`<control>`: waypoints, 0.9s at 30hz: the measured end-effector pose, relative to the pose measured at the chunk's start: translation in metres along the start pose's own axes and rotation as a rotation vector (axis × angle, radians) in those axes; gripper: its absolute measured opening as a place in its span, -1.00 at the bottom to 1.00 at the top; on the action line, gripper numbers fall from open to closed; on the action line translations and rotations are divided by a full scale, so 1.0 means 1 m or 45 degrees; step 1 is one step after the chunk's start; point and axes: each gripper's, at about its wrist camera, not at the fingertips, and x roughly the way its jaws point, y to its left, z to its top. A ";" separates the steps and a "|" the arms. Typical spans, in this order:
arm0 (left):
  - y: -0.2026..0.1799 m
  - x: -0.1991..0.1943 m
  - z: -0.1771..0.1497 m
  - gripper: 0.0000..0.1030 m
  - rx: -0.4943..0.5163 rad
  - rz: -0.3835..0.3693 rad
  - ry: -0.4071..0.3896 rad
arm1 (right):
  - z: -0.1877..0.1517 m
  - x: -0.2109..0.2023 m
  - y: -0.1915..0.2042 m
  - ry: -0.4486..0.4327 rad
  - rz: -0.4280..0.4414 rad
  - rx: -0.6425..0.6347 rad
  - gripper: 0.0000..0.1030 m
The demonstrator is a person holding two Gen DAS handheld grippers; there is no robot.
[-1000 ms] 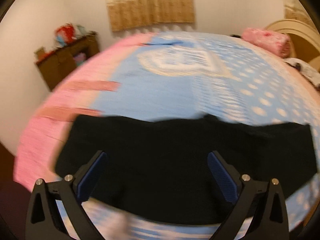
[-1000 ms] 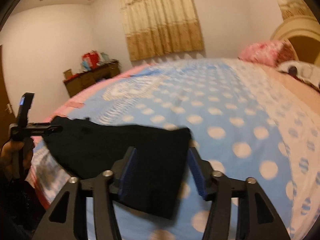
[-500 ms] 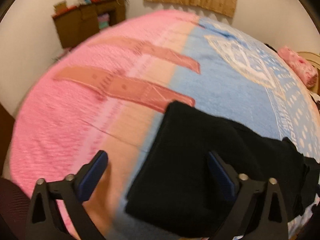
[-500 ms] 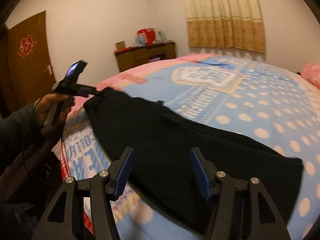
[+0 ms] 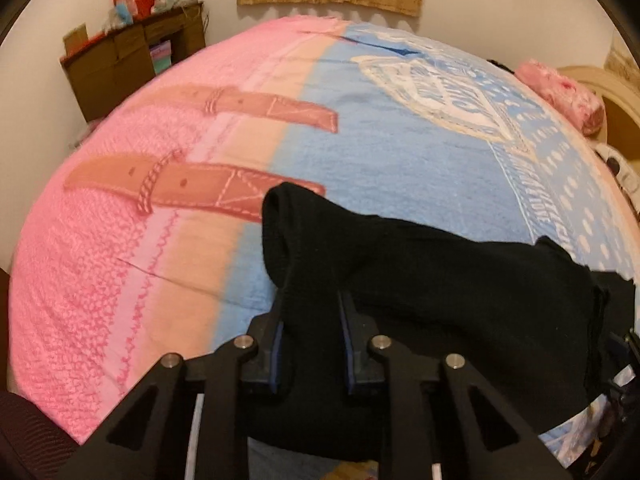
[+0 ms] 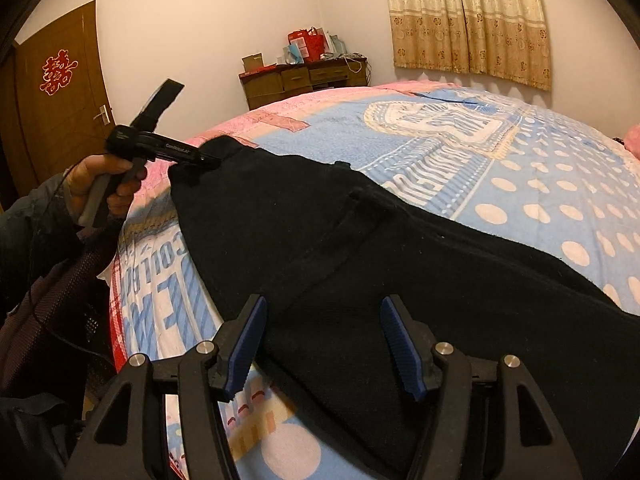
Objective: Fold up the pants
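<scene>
Black pants lie across the bed. Left gripper, jaws just closing, pinches their edge. Right gripper gapes over them.

Black hand-held gripper, blue ribbed pads, dark sleeve

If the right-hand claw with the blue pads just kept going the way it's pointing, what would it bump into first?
Most likely the black pants: the right claw is open and angled down over the dark fabric on the bedspread, with nothing else between. Depth is hard to judge here.
</scene>
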 end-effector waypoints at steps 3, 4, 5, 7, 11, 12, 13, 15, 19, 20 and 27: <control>0.001 -0.011 -0.001 -0.56 -0.022 -0.010 -0.007 | -0.001 -0.002 -0.002 -0.007 0.008 0.016 0.20; 0.004 -0.018 -0.002 -0.56 -0.044 -0.023 -0.014 | -0.001 -0.004 -0.002 -0.010 0.012 0.025 0.20; 0.006 -0.026 -0.002 -0.56 -0.071 -0.042 -0.021 | -0.001 -0.006 -0.003 -0.016 0.017 0.039 0.20; 0.008 -0.045 -0.002 -0.56 -0.117 -0.064 -0.042 | -0.001 -0.013 -0.006 -0.043 0.021 0.064 0.20; -0.011 -0.097 -0.004 -0.56 -0.108 -0.111 -0.136 | -0.001 -0.034 -0.014 -0.106 0.013 0.097 0.20; -0.018 -0.109 -0.004 -0.56 -0.099 -0.133 -0.159 | -0.003 -0.042 -0.016 -0.130 -0.002 0.102 0.20; -0.030 -0.124 -0.003 -0.56 -0.084 -0.163 -0.182 | -0.005 -0.048 -0.019 -0.145 -0.011 0.110 0.20; -0.052 -0.141 0.001 -0.56 -0.055 -0.206 -0.211 | -0.010 -0.061 -0.027 -0.173 -0.037 0.143 0.20; -0.120 -0.162 0.010 -0.56 0.059 -0.284 -0.241 | -0.030 -0.088 -0.051 -0.209 -0.108 0.241 0.20; -0.138 -0.162 0.011 -0.56 0.090 -0.301 -0.236 | -0.035 -0.094 -0.058 -0.218 -0.127 0.271 0.20; -0.265 -0.146 0.004 -0.56 0.306 -0.418 -0.166 | -0.074 -0.139 -0.099 -0.301 -0.228 0.480 0.20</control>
